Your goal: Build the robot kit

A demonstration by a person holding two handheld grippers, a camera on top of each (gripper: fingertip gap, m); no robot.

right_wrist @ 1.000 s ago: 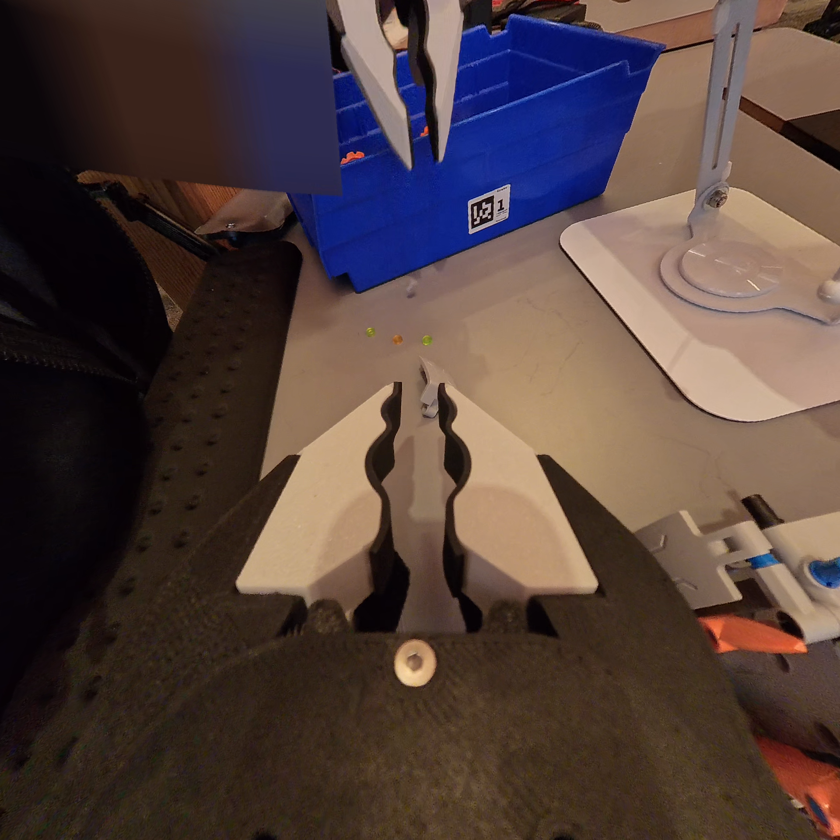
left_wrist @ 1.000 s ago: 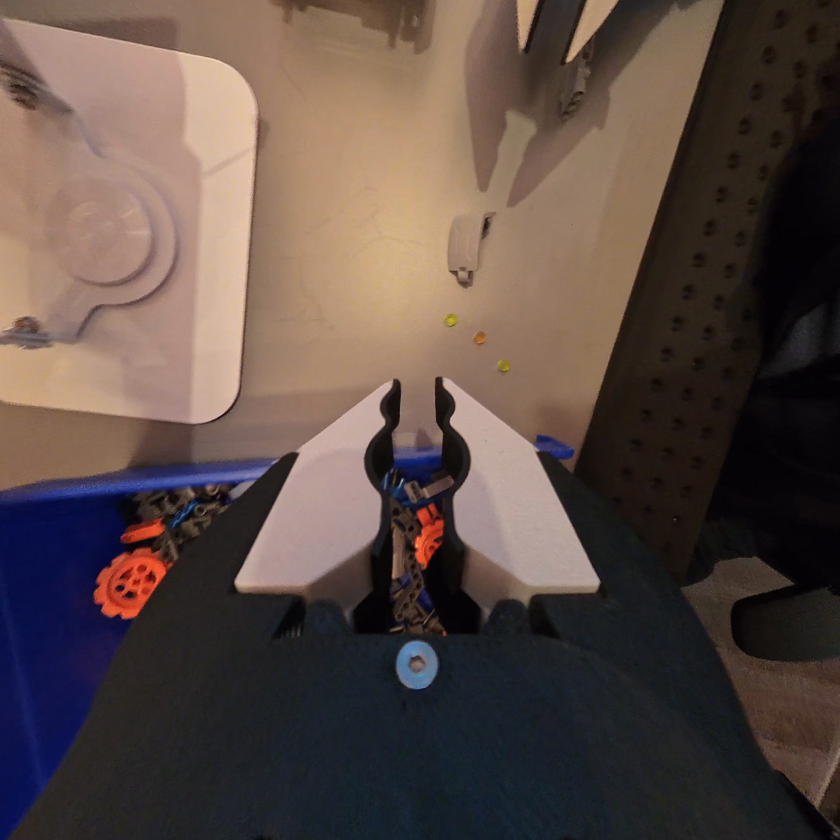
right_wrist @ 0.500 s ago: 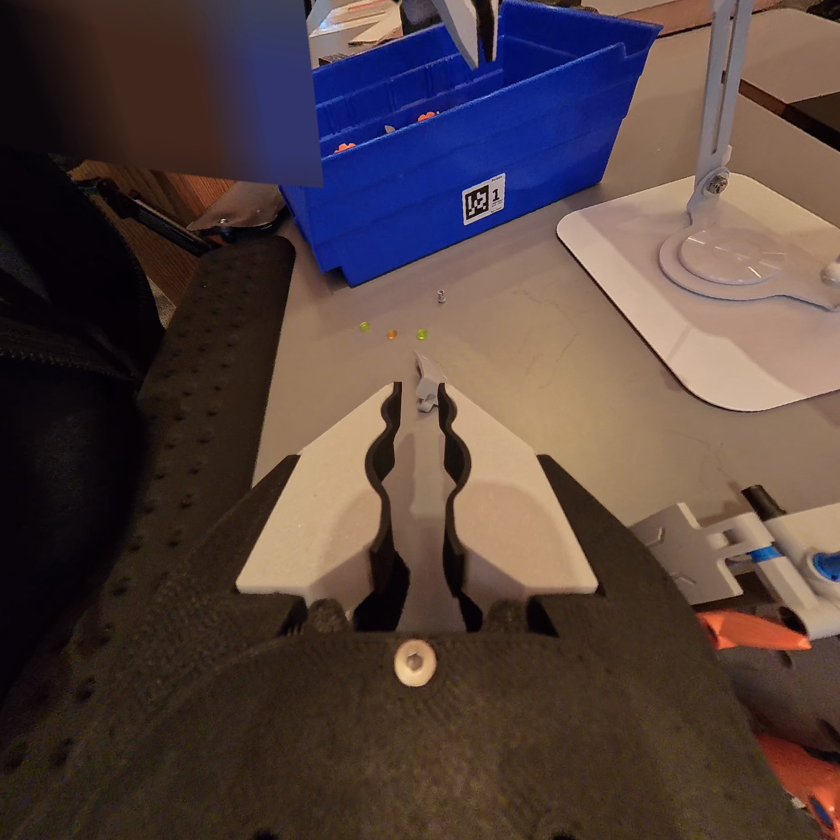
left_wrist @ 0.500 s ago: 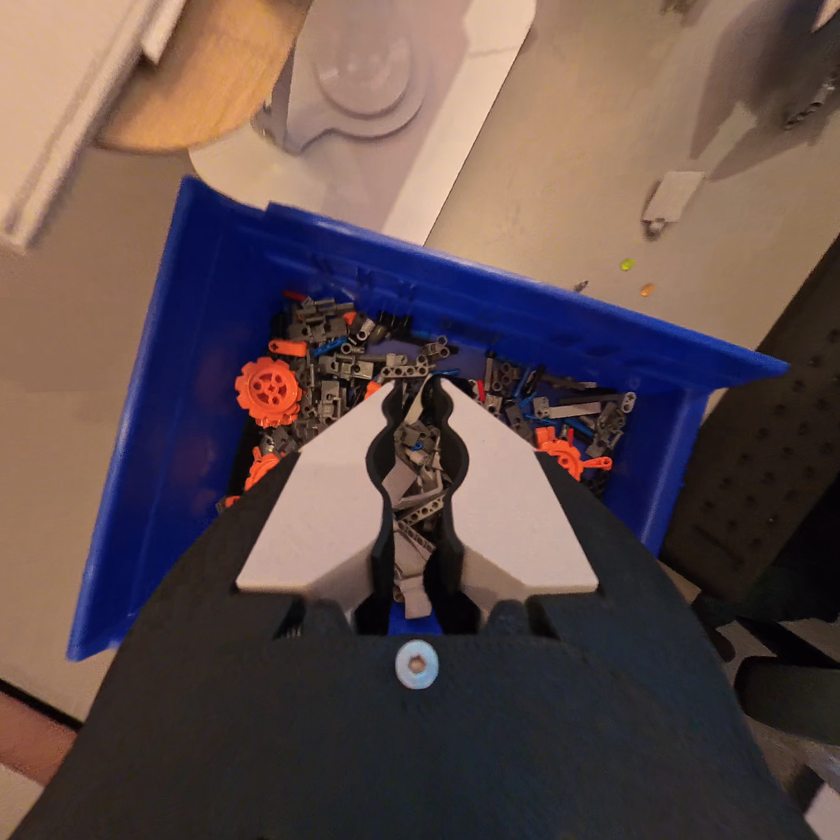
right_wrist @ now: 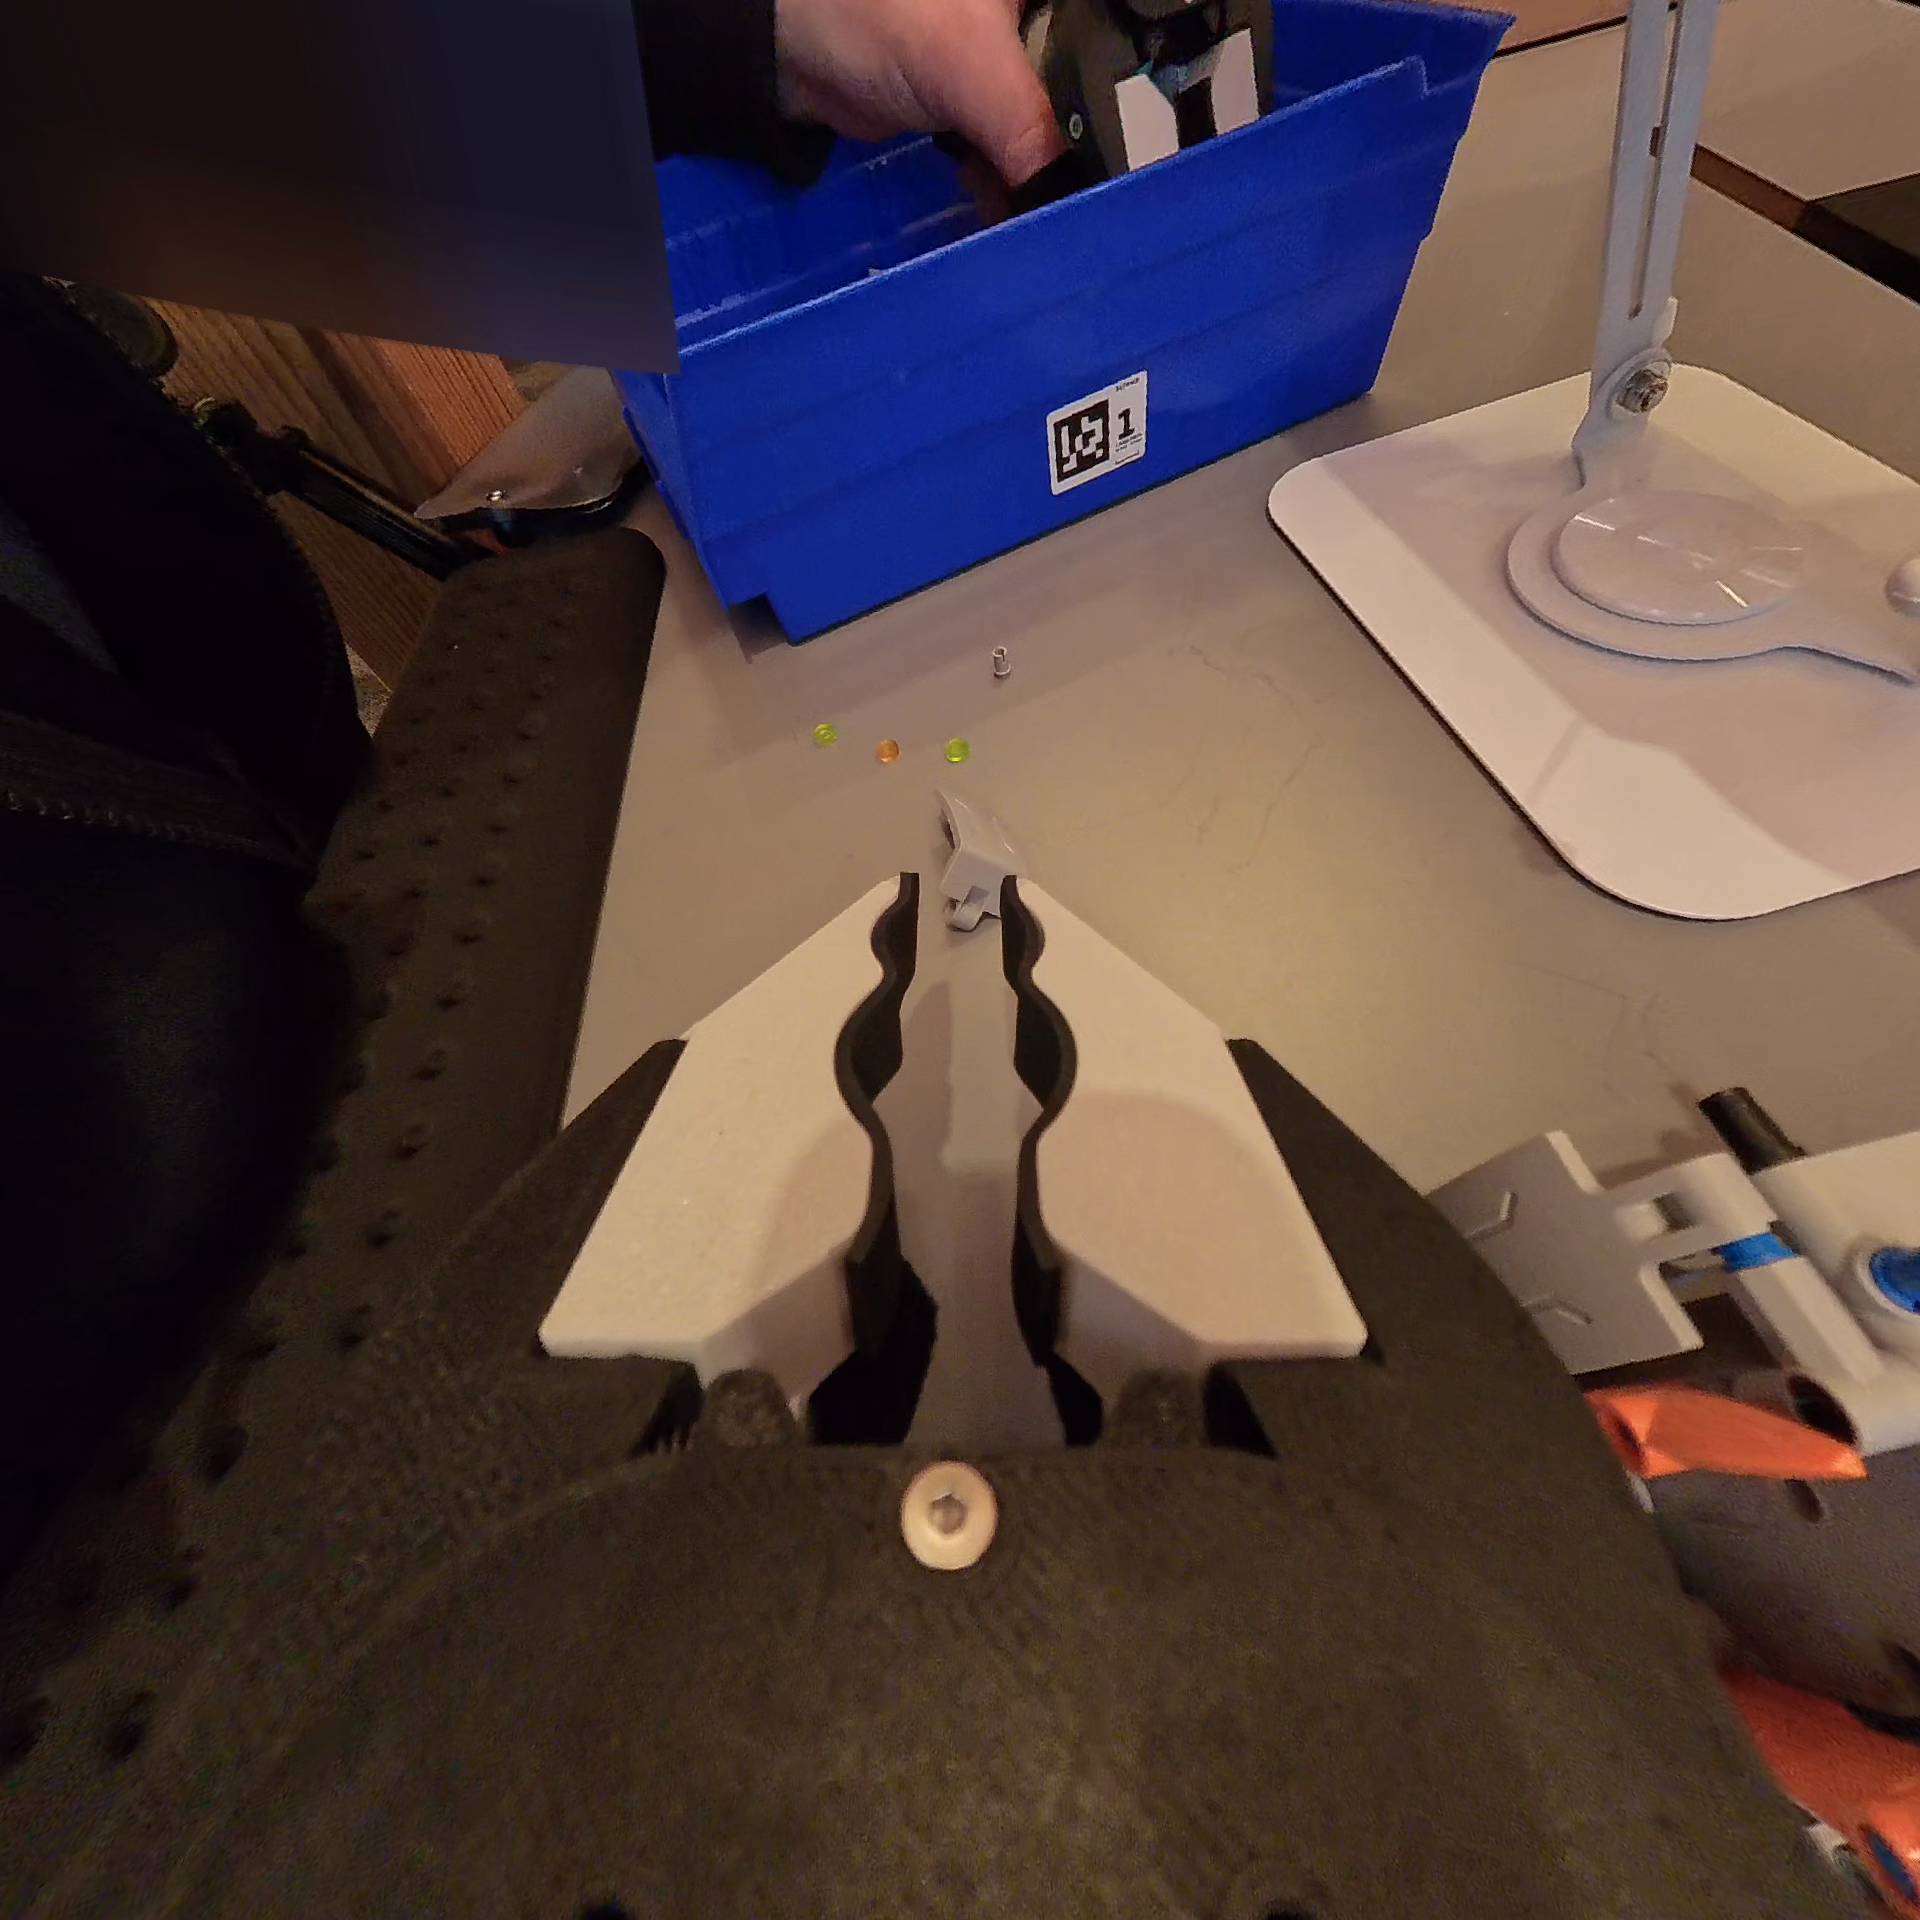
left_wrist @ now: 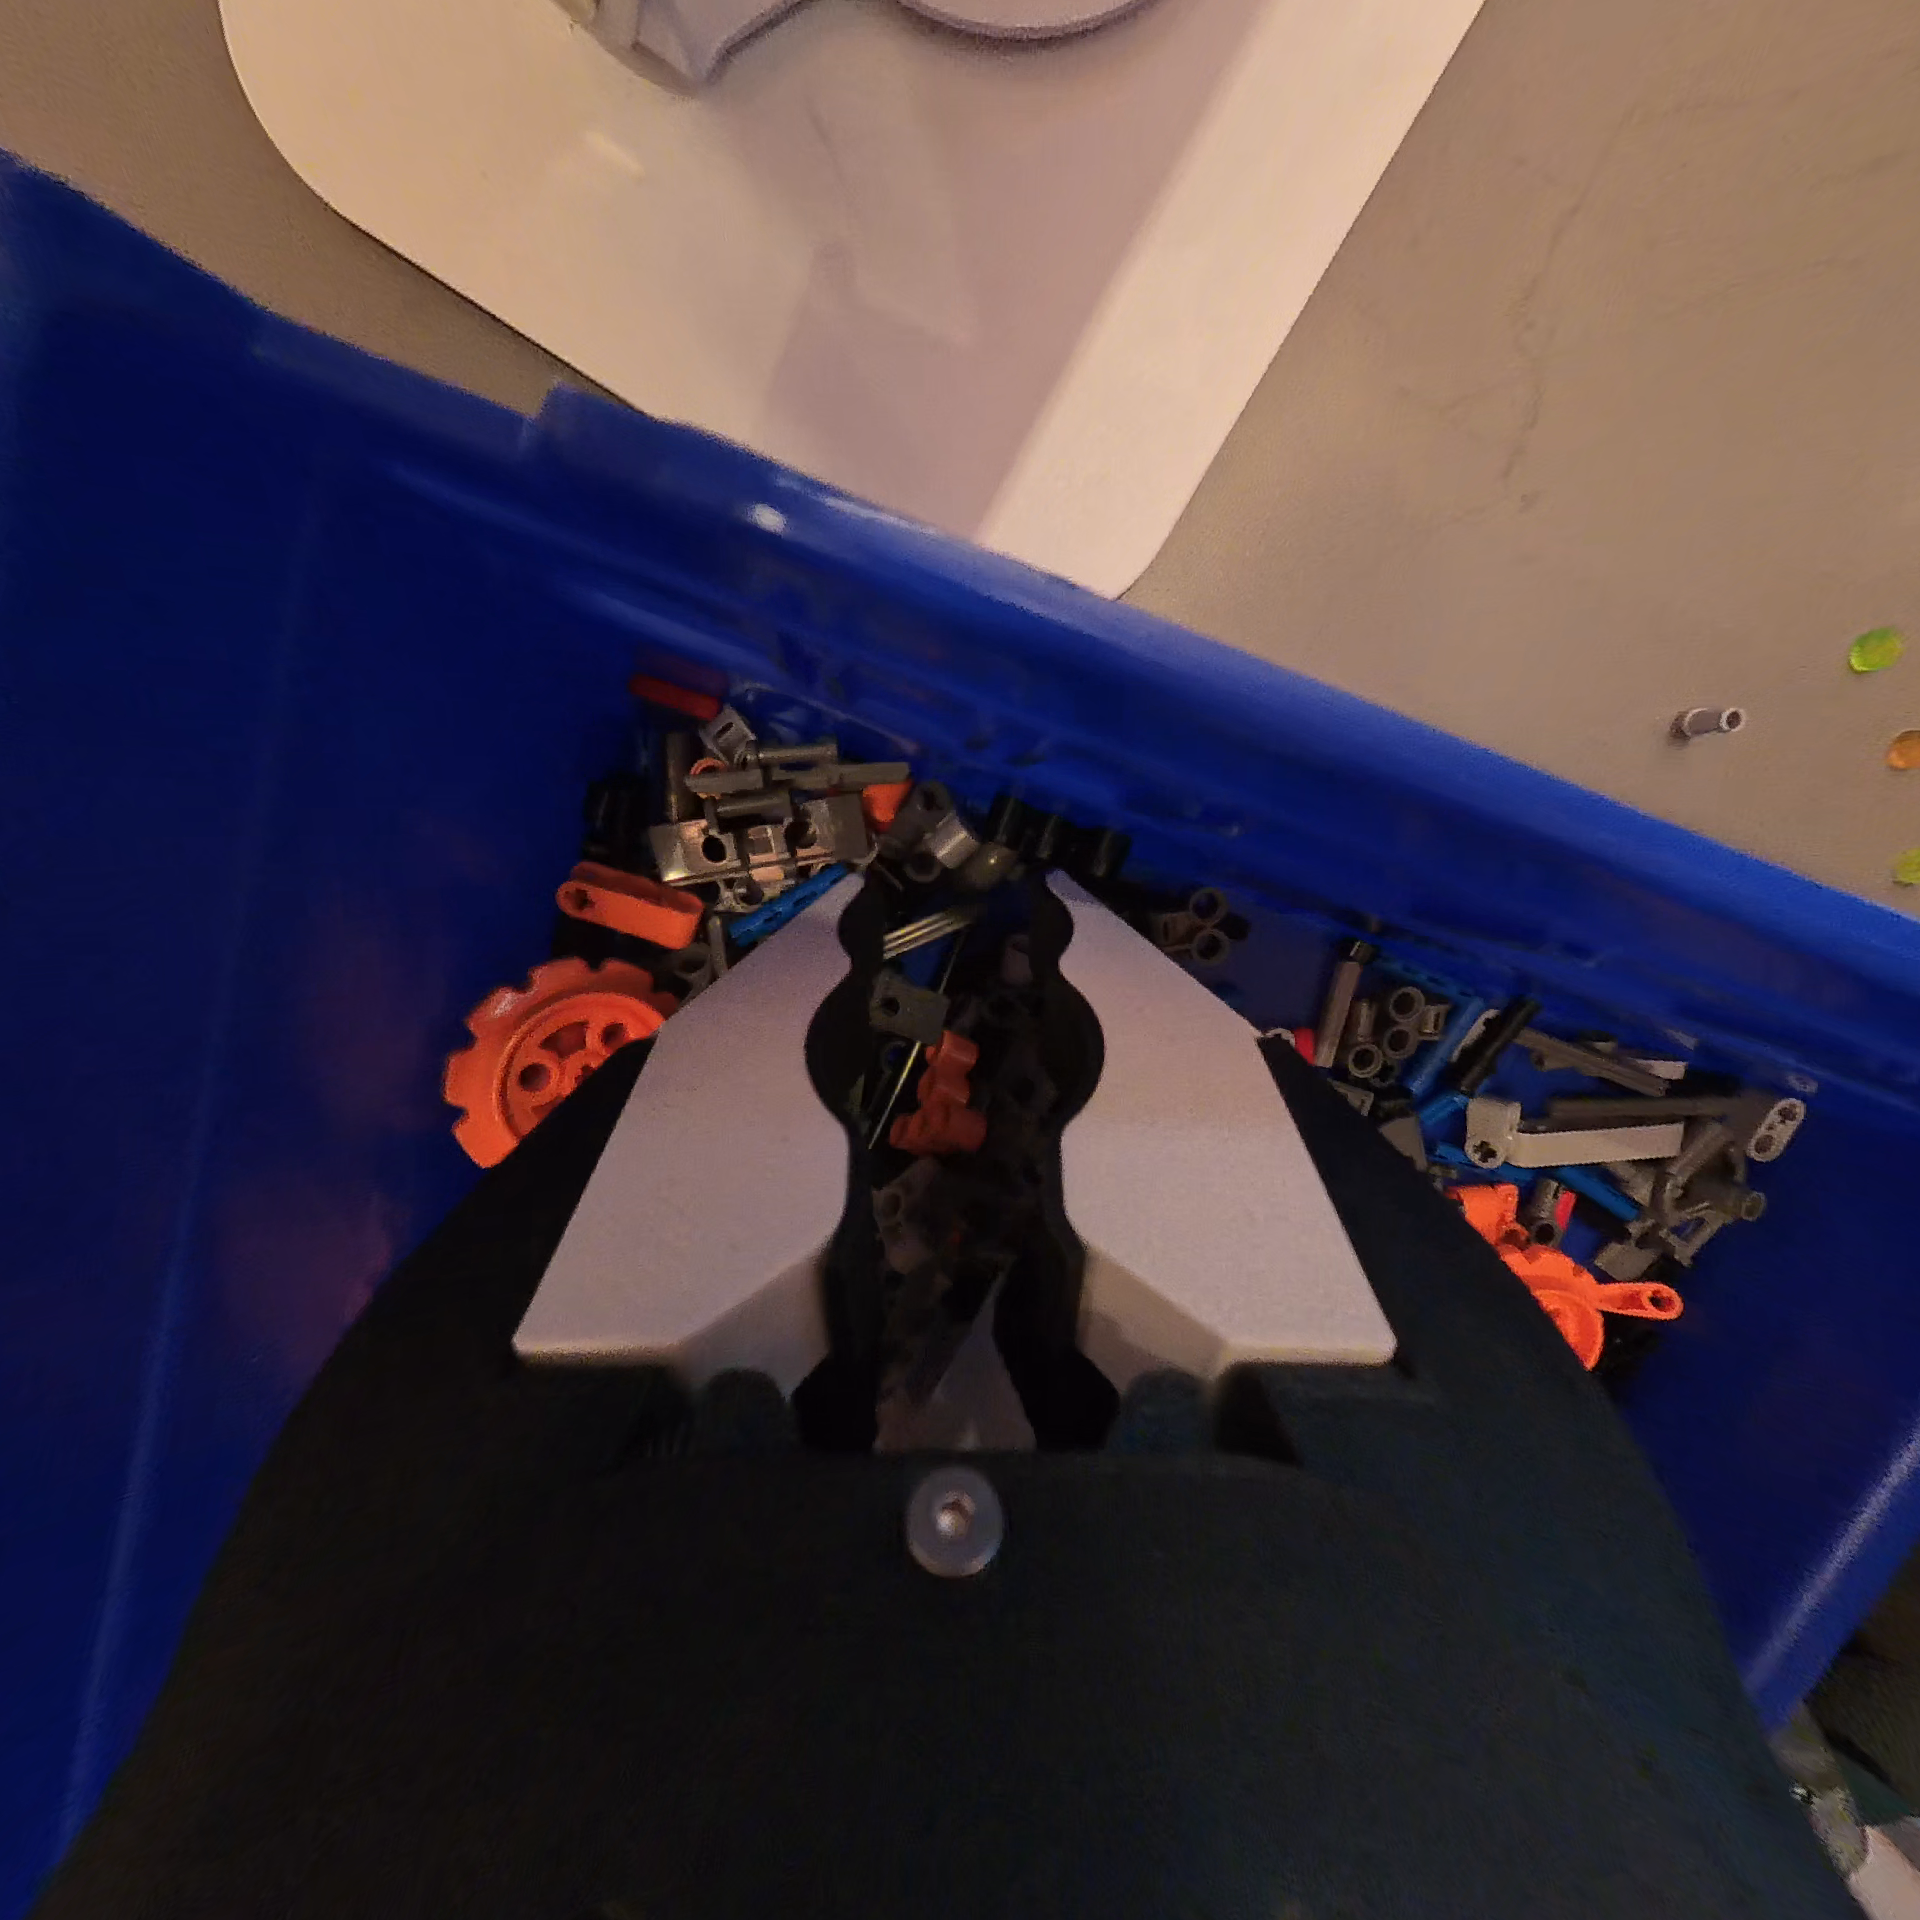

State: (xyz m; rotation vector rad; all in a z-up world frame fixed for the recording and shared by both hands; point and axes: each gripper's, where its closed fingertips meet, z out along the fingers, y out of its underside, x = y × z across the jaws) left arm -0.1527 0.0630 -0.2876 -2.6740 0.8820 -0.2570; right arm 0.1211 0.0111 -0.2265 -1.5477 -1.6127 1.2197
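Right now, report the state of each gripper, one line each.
Left gripper: open, holding nothing, tips down among the loose parts in the blue bin.
Right gripper: open, empty, small grey part just ahead of its tips.

Left gripper [left_wrist: 951, 883] points steeply down, jaws parted, nothing clamped between them. A hand [right_wrist: 914, 78] grips its handle in the right wrist view. Right gripper [right_wrist: 958, 881] sits low, near level, pointing forward, jaws parted with a narrow gap, empty.
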